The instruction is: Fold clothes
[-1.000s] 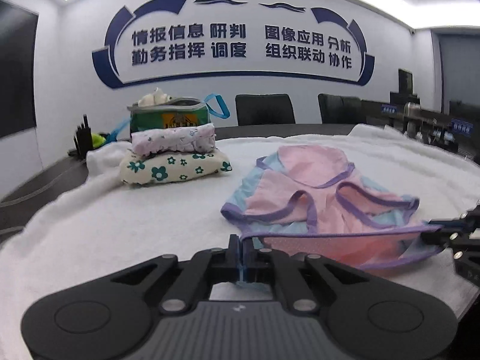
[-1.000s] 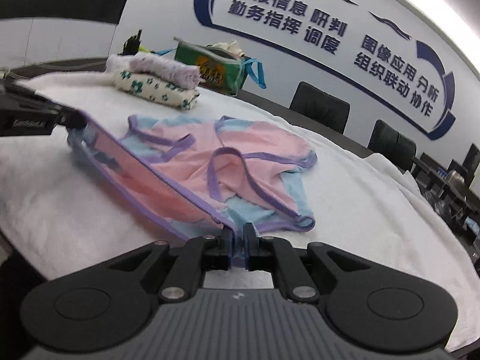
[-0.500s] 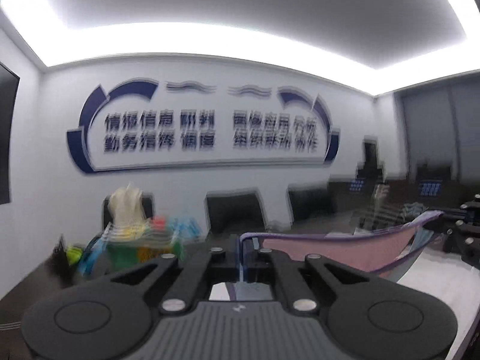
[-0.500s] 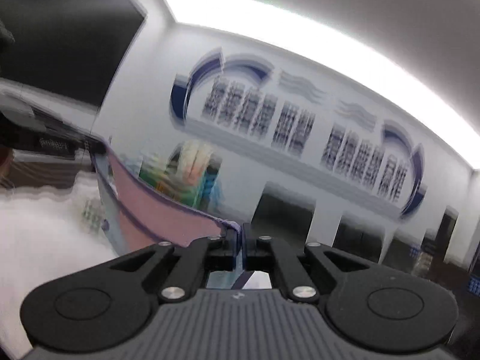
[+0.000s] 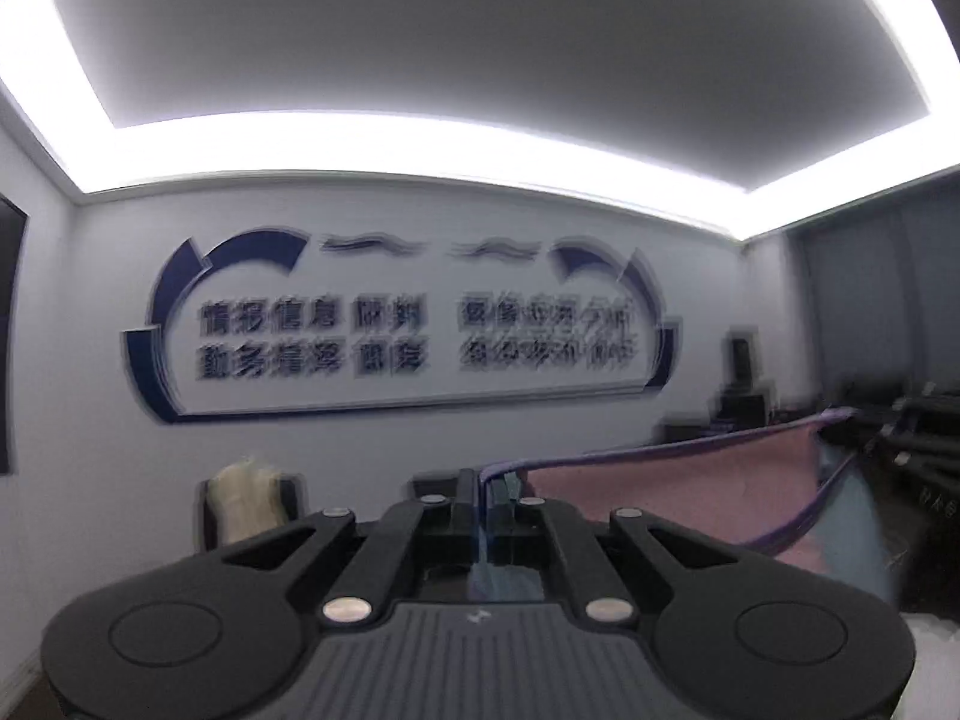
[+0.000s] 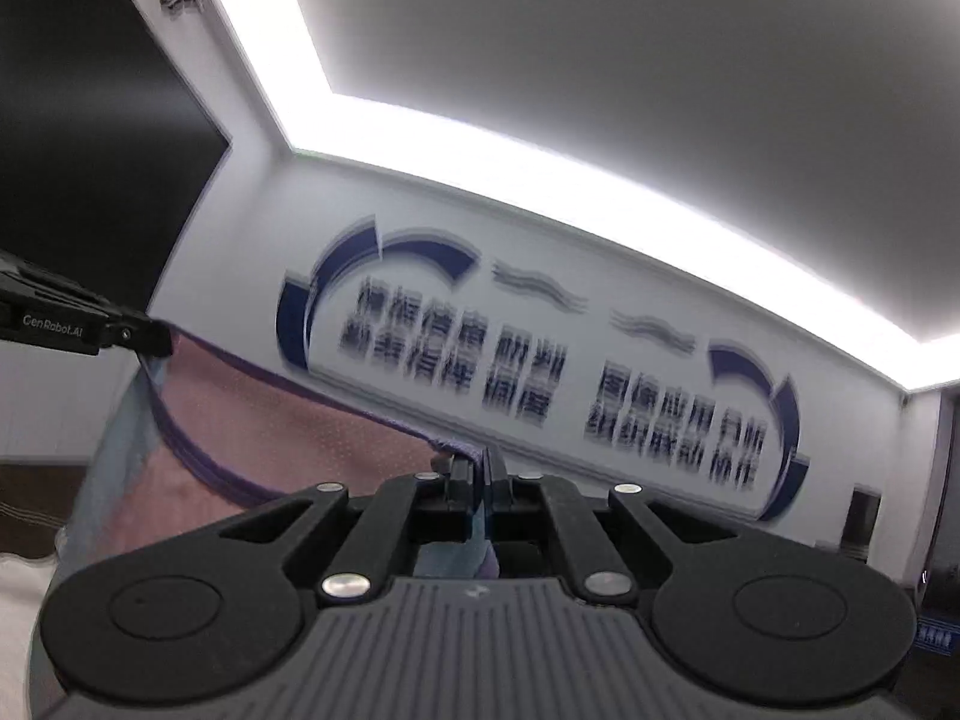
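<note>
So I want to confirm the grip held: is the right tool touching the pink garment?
Touching. The right wrist view shows the right tool shut on the pink garment's purple-trimmed edge.

Left hand-held gripper [image 5: 485, 489]: black linkage arms, silver screws, ribbed grey base; "GenRobot.AI" side marking.

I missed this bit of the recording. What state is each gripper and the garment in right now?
left gripper: shut on the pink garment's purple-trimmed edge.
right gripper: shut on the same edge, at its other end.
pink garment: lifted, stretched between both grippers, hanging below them.
ceiling light strip: on.
</note>
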`<action>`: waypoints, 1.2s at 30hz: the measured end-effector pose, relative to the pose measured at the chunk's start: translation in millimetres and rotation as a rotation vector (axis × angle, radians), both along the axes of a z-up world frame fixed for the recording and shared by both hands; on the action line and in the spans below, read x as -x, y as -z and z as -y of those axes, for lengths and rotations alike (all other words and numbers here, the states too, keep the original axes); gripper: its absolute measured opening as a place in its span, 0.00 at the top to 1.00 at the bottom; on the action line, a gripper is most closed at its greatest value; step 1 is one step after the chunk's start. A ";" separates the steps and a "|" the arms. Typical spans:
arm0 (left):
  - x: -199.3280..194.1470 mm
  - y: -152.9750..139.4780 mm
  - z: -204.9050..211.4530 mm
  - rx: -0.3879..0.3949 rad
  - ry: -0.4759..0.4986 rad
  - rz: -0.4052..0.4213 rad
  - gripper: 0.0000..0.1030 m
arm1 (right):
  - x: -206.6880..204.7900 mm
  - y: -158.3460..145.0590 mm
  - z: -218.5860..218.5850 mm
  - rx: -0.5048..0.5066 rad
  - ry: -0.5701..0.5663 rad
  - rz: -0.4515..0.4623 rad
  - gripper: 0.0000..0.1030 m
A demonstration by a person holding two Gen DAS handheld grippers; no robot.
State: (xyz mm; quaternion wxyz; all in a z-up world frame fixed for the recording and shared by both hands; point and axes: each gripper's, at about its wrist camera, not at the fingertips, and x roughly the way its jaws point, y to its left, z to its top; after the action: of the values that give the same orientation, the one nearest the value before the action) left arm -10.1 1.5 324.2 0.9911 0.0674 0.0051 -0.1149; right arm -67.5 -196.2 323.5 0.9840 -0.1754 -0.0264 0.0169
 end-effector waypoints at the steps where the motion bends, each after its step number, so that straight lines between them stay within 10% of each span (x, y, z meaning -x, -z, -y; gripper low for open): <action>1: -27.1 12.1 8.6 -0.033 -0.027 -0.030 0.99 | -19.2 1.8 1.8 -0.003 0.011 -0.030 0.98; 6: -123.9 29.9 16.0 -0.002 -0.113 -0.161 0.99 | -73.0 -11.6 -0.4 -0.002 0.064 -0.009 0.98; 12: -24.3 -67.1 8.1 0.028 -0.068 0.258 0.99 | -80.9 -54.7 -7.0 0.001 0.111 0.176 0.98; 16: 32.6 -59.8 2.3 -0.028 -0.013 0.339 0.96 | -13.6 -75.7 4.7 -0.002 0.081 0.285 0.98; 21: 47.3 61.9 1.4 -0.156 -0.002 0.103 0.96 | 31.6 2.7 5.0 0.069 0.072 0.163 0.98; 26: 82.6 251.2 -28.0 -0.054 0.092 -0.390 0.94 | 56.0 158.2 6.5 0.041 0.016 -0.268 0.97; 30: 116.5 298.5 -62.0 0.021 0.126 -0.529 0.81 | 69.2 272.4 14.4 -0.085 -0.025 -0.675 0.94; 32: 116.6 292.6 -81.7 0.055 0.171 -0.534 0.52 | 76.5 282.0 16.5 -0.230 -0.034 -0.693 0.79; 34: 106.0 280.1 -84.8 0.103 0.158 -0.518 0.47 | 88.0 274.0 25.0 -0.323 -0.065 -0.661 0.43; 36: 77.8 277.0 -77.6 0.100 0.137 -0.539 0.45 | 93.0 265.1 30.9 -0.390 -0.105 -0.617 0.43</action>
State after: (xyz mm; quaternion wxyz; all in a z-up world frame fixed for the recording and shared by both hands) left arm -87.9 79.1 47.2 0.9459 -0.0144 0.2584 -0.1957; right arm -160.4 -227.1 58.4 0.9584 0.0303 0.2598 0.1142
